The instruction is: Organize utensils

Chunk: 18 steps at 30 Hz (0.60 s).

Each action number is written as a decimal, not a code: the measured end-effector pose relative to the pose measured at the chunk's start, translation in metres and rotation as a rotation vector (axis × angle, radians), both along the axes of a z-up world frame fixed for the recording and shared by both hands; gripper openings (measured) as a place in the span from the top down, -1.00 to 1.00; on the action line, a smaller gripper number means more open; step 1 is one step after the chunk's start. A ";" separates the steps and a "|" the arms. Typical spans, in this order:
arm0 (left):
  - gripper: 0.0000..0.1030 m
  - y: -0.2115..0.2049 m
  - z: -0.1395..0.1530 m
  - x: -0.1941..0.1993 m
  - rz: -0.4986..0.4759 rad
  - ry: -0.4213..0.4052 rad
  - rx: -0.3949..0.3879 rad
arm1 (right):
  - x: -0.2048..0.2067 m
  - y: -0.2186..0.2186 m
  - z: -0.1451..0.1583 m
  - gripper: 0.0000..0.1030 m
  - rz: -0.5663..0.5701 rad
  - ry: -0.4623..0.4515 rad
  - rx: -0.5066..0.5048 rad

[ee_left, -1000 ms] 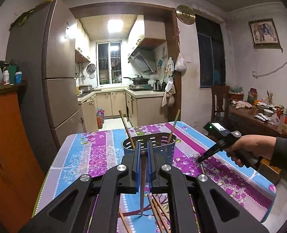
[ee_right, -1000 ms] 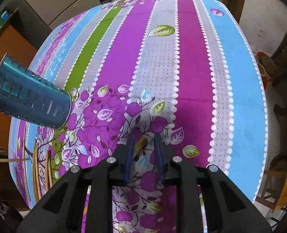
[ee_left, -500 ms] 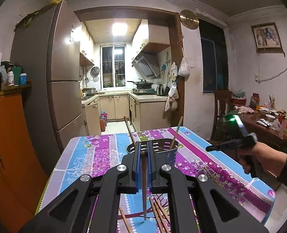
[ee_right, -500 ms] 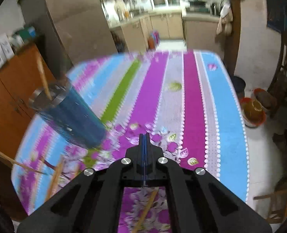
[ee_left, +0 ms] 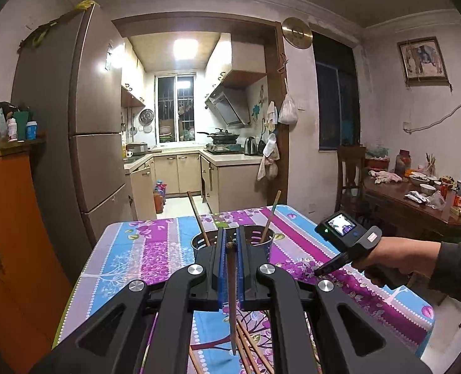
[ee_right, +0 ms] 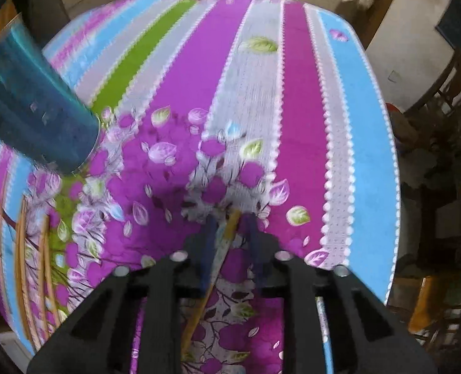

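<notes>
In the left wrist view, the left tool point(ee_left: 230, 243) is held close to level above the near end of the surface point(ee_left: 143, 249), which wears a striped, flowered cloth, and its jaws are closed tight on a dark chopstick point(ee_left: 231, 296) that runs back between the blue pads toward the camera. Just beyond the fingertips stands the perforated holder point(ee_left: 261, 243), with two chopsticks point(ee_left: 271, 216) leaning out of it, one to each side. More chopsticks point(ee_left: 252, 347) lie loose on the cloth under the tool. To the right a hand point(ee_left: 395, 260) grips the right tool point(ee_left: 319, 271), which tilts down toward the cloth beside the holder. In the right wrist view, which is blurred, the right tool point(ee_right: 230, 227) points steeply down at the purple flowers of the cloth, and its jaws are opening, a narrow gap between them. A pale chopstick point(ee_right: 213, 268) lies slanted in that gap; whether the pads touch it cannot be told. The blue holder point(ee_right: 34, 109) sits at the upper left, well apart from the tool, and a few chopsticks point(ee_right: 21, 249) lie near the left edge of the surface point(ee_right: 367, 155).
</notes>
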<state>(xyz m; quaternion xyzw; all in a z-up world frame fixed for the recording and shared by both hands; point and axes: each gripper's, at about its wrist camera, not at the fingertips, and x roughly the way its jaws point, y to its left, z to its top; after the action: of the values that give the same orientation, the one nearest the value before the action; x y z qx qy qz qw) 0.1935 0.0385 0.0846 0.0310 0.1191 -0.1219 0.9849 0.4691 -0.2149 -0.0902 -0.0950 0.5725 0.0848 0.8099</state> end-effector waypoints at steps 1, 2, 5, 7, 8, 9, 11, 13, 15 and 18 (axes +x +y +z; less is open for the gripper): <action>0.85 0.000 0.000 0.001 -0.002 0.001 -0.002 | 0.003 0.003 -0.001 0.72 -0.001 0.004 0.001; 0.85 -0.001 -0.001 0.003 -0.004 0.003 -0.004 | 0.003 0.003 -0.001 0.75 0.007 0.008 -0.008; 0.85 -0.001 -0.001 0.005 -0.009 0.005 -0.013 | 0.002 0.015 -0.001 0.89 0.035 -0.005 -0.055; 0.85 -0.001 -0.001 0.006 -0.009 0.003 -0.013 | 0.003 0.025 -0.001 0.91 0.045 -0.037 -0.066; 0.85 -0.001 -0.001 0.006 -0.009 0.004 -0.014 | 0.000 0.022 0.006 0.91 0.040 -0.071 -0.045; 0.85 -0.001 -0.001 0.006 -0.009 0.004 -0.017 | -0.002 0.018 0.015 0.91 0.028 -0.109 -0.001; 0.85 0.002 0.000 0.006 -0.005 0.000 -0.018 | -0.013 0.003 0.046 0.91 -0.004 -0.236 0.158; 0.85 0.004 0.001 0.004 -0.005 -0.006 -0.025 | -0.041 -0.017 0.080 0.91 -0.013 -0.406 0.367; 0.85 0.005 0.001 0.002 -0.004 -0.009 -0.031 | -0.069 -0.026 0.102 0.90 -0.004 -0.574 0.510; 0.85 0.002 0.000 -0.001 -0.015 -0.014 -0.029 | -0.124 -0.038 0.111 0.90 0.013 -0.777 0.592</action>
<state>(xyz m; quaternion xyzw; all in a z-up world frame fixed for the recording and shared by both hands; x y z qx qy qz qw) 0.1927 0.0403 0.0845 0.0186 0.1101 -0.1306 0.9851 0.3454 -0.2526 0.0203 0.1111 0.1785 0.2074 0.9554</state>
